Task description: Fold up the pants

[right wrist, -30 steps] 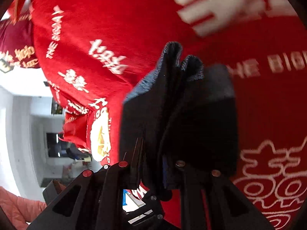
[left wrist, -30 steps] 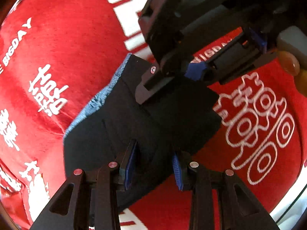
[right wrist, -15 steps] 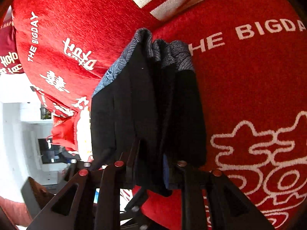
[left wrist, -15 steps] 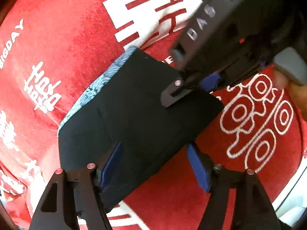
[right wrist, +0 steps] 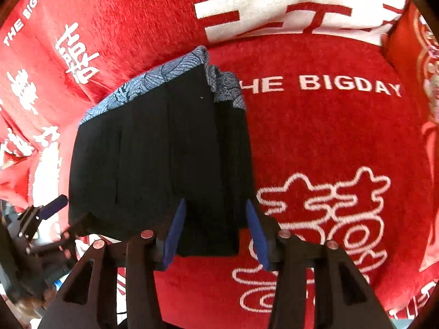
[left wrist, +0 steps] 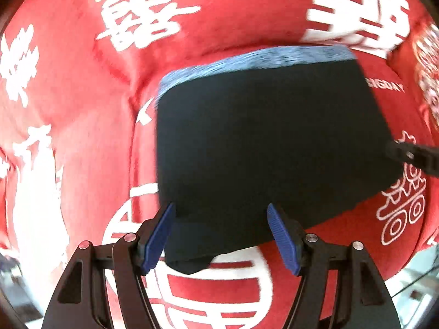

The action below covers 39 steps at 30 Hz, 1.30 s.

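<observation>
Looking down both wrist views, I note the folded black pants [left wrist: 263, 148] lying flat on the red printed blanket [right wrist: 329, 137], left gripper [left wrist: 221, 235] jaws apart and clear of the cloth, right gripper [right wrist: 215, 233] jaws opening astride the near edge, unclamped.

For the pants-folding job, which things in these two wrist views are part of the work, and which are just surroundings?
Part of the job:
- folded dark pants with blue patterned waistband
- left claw, open, pants edge between its pads
- right claw, jaws opening, pants edge between them

Just there:
- red printed blanket under the pants
- room background at the left edge, too blurred to identify
</observation>
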Motion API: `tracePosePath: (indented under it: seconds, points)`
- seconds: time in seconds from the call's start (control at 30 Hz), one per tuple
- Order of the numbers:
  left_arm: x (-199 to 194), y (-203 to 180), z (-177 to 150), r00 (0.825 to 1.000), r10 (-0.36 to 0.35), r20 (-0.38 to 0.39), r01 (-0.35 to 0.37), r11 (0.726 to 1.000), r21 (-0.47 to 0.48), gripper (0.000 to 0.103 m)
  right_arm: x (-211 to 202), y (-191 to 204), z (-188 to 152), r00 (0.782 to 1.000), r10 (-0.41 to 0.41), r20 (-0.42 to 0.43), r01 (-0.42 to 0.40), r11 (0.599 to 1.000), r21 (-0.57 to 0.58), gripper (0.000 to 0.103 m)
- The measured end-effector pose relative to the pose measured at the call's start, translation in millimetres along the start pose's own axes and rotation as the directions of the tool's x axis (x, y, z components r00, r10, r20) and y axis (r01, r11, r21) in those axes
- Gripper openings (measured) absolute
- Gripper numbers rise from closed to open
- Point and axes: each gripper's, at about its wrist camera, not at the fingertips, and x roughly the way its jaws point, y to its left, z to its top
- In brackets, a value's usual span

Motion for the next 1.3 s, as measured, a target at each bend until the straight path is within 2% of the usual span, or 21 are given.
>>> tracePosePath:
  seconds: [0.1,0.17,0.4,0.6,0.77,0.9,1.03,1.3]
  points:
    - [0.8,15.2,-2.5,1.0,-0.012,-0.014,0.012,0.999,-0.03,0.074,-2.7,8.4,-4.9,0.998,-0.061,-0.002,0.061,0.998,0.012,0.05]
    - [1.8,22.9,-3.5,1.0,-0.01,-0.02,0.01,0.999,-0.045,0.086,-4.4,17.4,-7.4,0.994,-0.107,-0.001,0.107,0.994,0.016,0.05]
    - [-2.5,43.1,-4.0,0.998,-0.054,-0.022,0.053,0.997,-0.061,0.086,-23.2,34.1,-24.7,0.973,-0.227,0.035,0.225,0.973,0.043,0.05]
    - [-3.1,54.2,-5.0,0.998,-0.054,-0.025,0.052,0.997,-0.058,0.086,-36.0,52.2,-37.1,0.973,-0.206,0.101,0.204,0.979,0.025,0.05]
    - [1.6,60.1,-1.6,0.997,-0.069,-0.026,0.066,0.995,-0.08,0.086,-12.8,61.3,-31.2,0.98,-0.186,0.07,0.185,0.983,0.016,0.05]
    - [7.9,57.7,0.9,0.997,-0.064,-0.034,0.061,0.995,-0.082,0.086,6.8,57.5,-31.7,0.978,-0.206,0.04,0.206,0.978,0.002,0.056]
    - [10.4,58.1,3.4,0.997,-0.06,-0.043,0.055,0.994,-0.099,0.086,5.4,51.1,-33.8,0.981,-0.192,0.037,0.192,0.981,-0.006,0.061]
    - [14.0,60.1,13.1,0.997,-0.064,-0.047,0.058,0.99,-0.127,0.086,-10.8,27.3,-27.0,0.989,-0.145,0.014,0.145,0.989,-0.023,0.061]
